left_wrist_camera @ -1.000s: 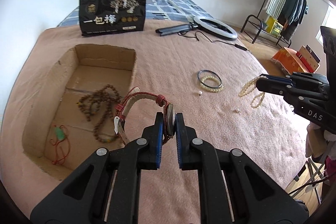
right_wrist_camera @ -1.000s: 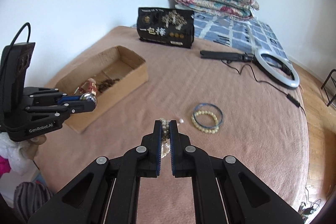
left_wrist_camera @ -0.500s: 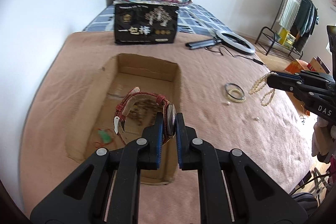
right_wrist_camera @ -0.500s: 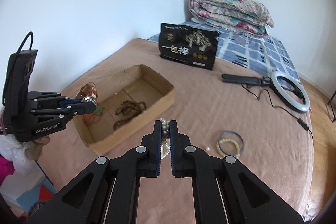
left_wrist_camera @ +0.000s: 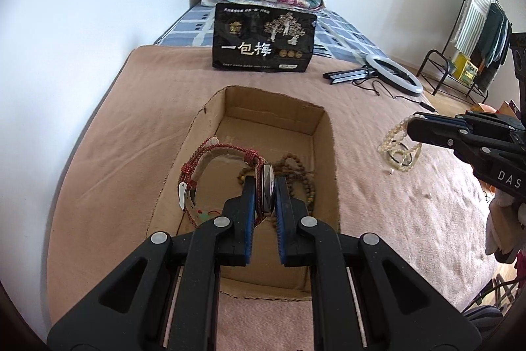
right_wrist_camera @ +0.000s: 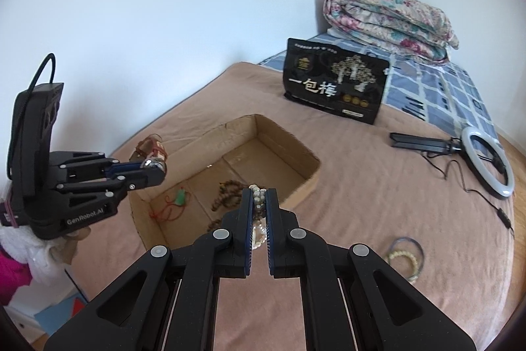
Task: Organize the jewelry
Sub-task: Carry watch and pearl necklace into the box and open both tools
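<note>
Both grippers are now hanging over the box [left_wrist_camera: 325, 134]. Left gripper [left_wrist_camera: 265, 186] is squeezing a watch [left_wrist_camera: 268, 189]. Right gripper [right_wrist_camera: 259, 203] is pinching white beads [right_wrist_camera: 258, 198]. Brown beads [left_wrist_camera: 296, 170] are lying inside the box.

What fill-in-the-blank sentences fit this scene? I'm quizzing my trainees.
1. The left claw grips a ____ with a red strap.
2. The right claw holds a string of ____.
3. The brown bead necklace lies inside the ____ box.
4. The ring light lies on the ____.

Answers: watch; pearls; cardboard; bed
</note>
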`<state>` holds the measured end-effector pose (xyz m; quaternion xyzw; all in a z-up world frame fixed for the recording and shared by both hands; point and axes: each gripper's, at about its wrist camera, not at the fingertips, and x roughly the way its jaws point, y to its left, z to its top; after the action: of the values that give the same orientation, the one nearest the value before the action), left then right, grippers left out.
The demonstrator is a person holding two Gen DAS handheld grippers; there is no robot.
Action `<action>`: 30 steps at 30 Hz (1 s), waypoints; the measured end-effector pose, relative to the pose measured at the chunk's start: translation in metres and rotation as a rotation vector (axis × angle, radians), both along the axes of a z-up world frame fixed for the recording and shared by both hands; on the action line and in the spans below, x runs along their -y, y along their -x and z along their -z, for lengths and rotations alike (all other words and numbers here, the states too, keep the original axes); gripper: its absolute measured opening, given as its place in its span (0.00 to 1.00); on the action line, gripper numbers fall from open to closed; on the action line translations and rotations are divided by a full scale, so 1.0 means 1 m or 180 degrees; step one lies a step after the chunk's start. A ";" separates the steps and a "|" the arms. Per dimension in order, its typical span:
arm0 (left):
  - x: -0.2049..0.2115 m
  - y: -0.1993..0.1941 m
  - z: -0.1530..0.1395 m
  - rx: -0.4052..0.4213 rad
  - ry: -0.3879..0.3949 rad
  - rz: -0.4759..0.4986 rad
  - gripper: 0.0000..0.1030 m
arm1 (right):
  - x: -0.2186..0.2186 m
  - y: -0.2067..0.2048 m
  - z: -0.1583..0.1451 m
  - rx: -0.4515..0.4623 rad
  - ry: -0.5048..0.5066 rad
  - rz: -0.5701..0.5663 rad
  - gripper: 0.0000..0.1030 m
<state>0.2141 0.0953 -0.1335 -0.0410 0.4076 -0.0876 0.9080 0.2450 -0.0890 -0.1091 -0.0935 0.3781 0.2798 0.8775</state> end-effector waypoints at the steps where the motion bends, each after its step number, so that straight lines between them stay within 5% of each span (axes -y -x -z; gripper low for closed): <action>1: -0.002 -0.002 0.003 -0.0018 0.0002 -0.0008 0.09 | -0.004 -0.001 0.002 -0.0010 0.0002 -0.0014 0.05; 30: -0.018 -0.006 0.042 -0.0277 0.0006 -0.0073 0.09 | -0.053 -0.022 0.053 -0.0368 0.0018 -0.0107 0.06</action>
<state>0.2201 0.1131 -0.1757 -0.0502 0.4461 -0.0757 0.8904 0.2665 -0.0363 -0.1624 -0.0861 0.4273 0.2984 0.8491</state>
